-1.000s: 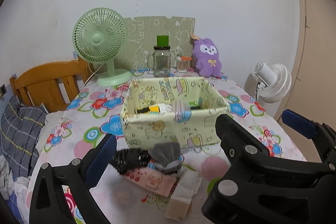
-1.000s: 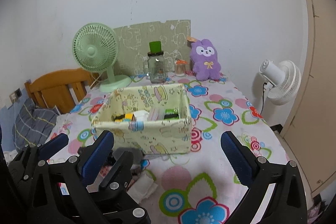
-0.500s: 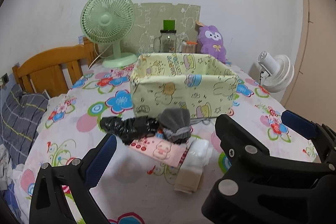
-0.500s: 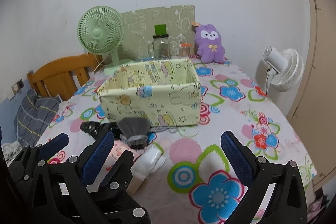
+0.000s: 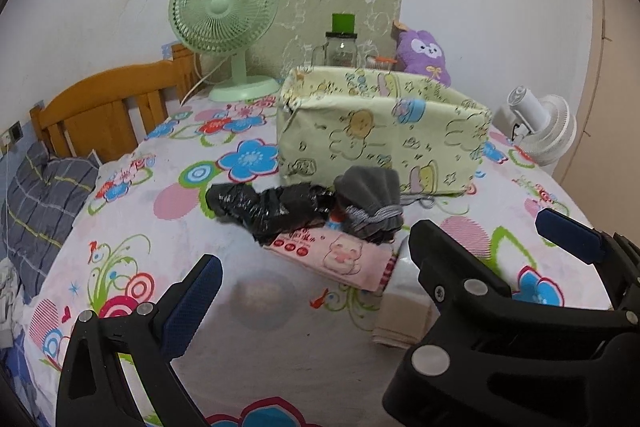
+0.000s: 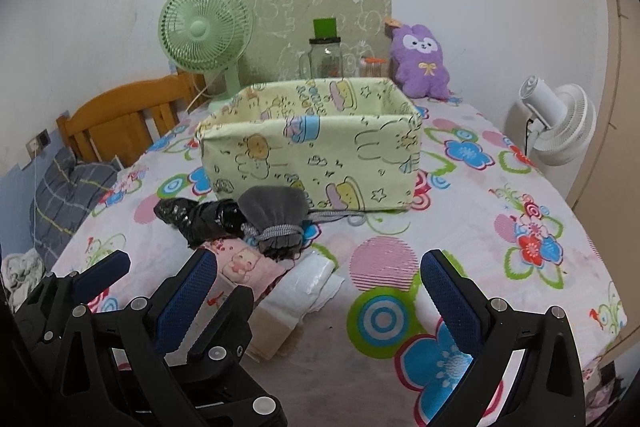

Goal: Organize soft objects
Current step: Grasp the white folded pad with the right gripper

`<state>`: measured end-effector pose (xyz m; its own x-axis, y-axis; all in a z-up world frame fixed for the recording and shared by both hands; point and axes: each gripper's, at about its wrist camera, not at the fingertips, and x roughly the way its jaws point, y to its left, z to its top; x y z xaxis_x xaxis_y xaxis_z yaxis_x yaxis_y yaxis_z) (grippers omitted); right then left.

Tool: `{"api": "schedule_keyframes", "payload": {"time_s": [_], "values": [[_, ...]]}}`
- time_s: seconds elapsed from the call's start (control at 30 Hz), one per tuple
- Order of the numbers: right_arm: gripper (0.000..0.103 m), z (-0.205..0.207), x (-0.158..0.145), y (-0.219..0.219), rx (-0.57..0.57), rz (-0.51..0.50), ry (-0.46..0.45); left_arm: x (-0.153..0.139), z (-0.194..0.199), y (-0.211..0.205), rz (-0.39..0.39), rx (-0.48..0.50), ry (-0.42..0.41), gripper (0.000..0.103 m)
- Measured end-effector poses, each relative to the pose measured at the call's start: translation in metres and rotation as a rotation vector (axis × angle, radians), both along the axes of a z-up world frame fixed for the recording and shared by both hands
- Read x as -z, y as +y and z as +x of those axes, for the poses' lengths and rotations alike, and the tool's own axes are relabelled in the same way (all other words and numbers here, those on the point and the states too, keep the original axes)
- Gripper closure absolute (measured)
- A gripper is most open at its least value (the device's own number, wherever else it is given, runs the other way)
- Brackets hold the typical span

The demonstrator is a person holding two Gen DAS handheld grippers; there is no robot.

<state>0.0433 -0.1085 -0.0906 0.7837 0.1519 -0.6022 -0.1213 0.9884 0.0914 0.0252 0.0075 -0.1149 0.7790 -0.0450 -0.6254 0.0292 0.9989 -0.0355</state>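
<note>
A pile of soft things lies on the flowered tablecloth in front of a pale yellow fabric box (image 5: 380,139) (image 6: 312,155). In the pile are a grey drawstring pouch (image 5: 370,193) (image 6: 276,211), a crumpled black plastic bag (image 5: 272,207) (image 6: 200,219), a pink tissue pack (image 5: 336,255) (image 6: 244,267) and a white folded cloth (image 6: 304,287). A purple plush rabbit (image 5: 426,57) (image 6: 420,63) leans on the wall behind the box. My left gripper (image 5: 320,279) is open and empty, low over the table just short of the pile. My right gripper (image 6: 320,291) is open and empty beside it, its fingers overlapping the left's.
A green desk fan (image 5: 224,27), a glass jar with a green lid (image 5: 342,47) and a card panel stand at the back. A white fan (image 6: 560,127) sits off the table's right edge. A wooden chair (image 5: 104,107) with plaid cloth is at the left.
Both grippers have come down and closer to the table, so the pile looks larger and the box's inside is out of sight. Both stay open.
</note>
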Motion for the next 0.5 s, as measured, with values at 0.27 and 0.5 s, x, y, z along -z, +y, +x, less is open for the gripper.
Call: {"api": "schedule_keyframes", "payload": {"time_s": [0.27, 0.5], "values": [[0.000, 0.017, 0.016, 0.008, 0.014, -0.017, 0.062, 0.013, 0.012, 0.011, 0.001, -0.029, 0.051, 0.000], [0.008, 0.028, 0.028, 0.013, 0.004, -0.016, 0.114, 0.025, 0.022, 0.016, 0.009, -0.047, 0.094, 0.001]]}}
